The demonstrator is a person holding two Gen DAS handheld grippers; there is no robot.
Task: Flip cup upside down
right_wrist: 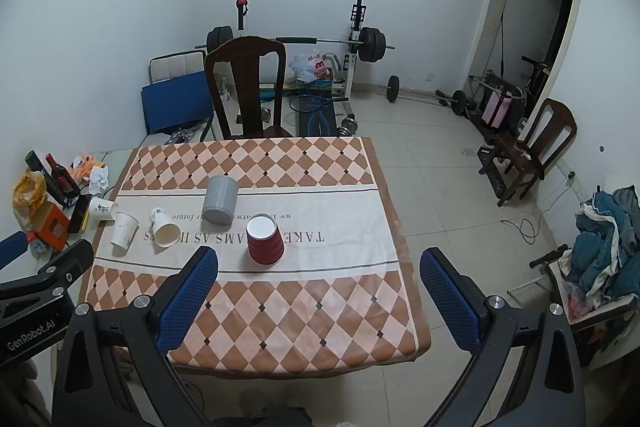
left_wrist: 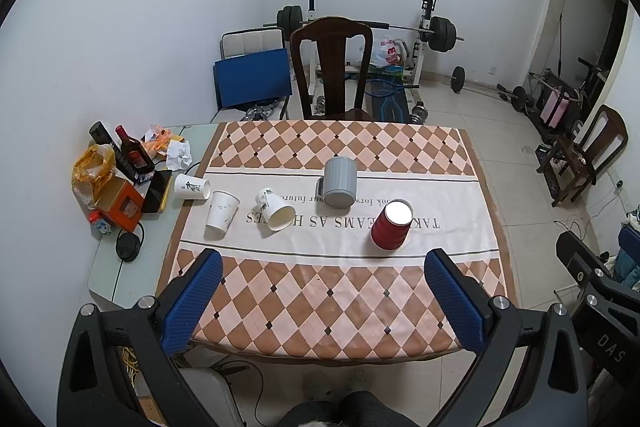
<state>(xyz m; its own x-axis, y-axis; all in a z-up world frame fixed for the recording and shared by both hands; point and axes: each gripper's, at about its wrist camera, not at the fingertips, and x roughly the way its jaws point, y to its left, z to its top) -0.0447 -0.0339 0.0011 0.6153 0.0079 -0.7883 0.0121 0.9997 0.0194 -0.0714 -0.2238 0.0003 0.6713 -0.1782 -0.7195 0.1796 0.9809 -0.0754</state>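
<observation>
A red cup (left_wrist: 391,225) (right_wrist: 265,238) stands upside down on the chequered tablecloth (left_wrist: 328,291) (right_wrist: 288,311). A grey mug (left_wrist: 339,182) (right_wrist: 219,200) stands upside down behind it. A white paper cup (left_wrist: 274,209) (right_wrist: 165,227) lies on its side with its mouth toward me. Another white cup (left_wrist: 221,209) (right_wrist: 124,229) stands upright to its left, and a third (left_wrist: 191,186) (right_wrist: 102,208) lies on its side at the cloth's left edge. My left gripper (left_wrist: 324,267) and right gripper (right_wrist: 318,263) are open and empty, held above the table's near edge.
Bottles (left_wrist: 134,153), an orange box (left_wrist: 122,205), bags and crumpled paper crowd the table's left side. A dark wooden chair (left_wrist: 332,67) stands behind the table. A weight bench with a barbell (left_wrist: 400,31) stands by the back wall. Another chair (right_wrist: 532,151) stands at the right.
</observation>
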